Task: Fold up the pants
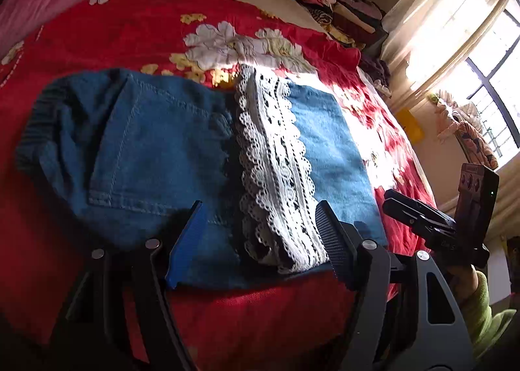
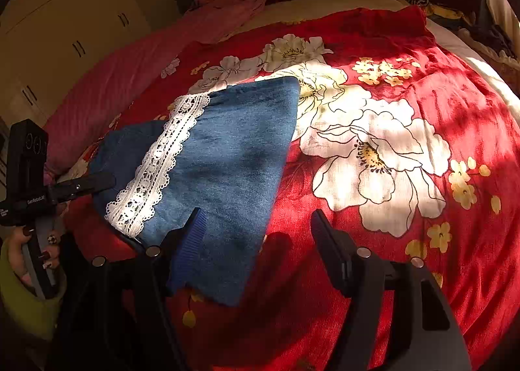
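Now both the left gripper (image 1: 260, 241) and right gripper (image 2: 256, 247) gape empty over the folded pants (image 1: 162, 143); any snag on the lace (image 1: 276, 159) could undo the fold.

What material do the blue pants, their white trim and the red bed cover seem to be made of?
Blue pants: apparently denim, matte, with pale topstitched seams around a patch pocket.
White trim: looks like cotton lace, openwork with scalloped edges and holes that show dark.
Red bed cover: a woven fabric, perhaps cotton, with a fine ribbed weave, a printed flower pattern and a slight sheen in the sunlight.
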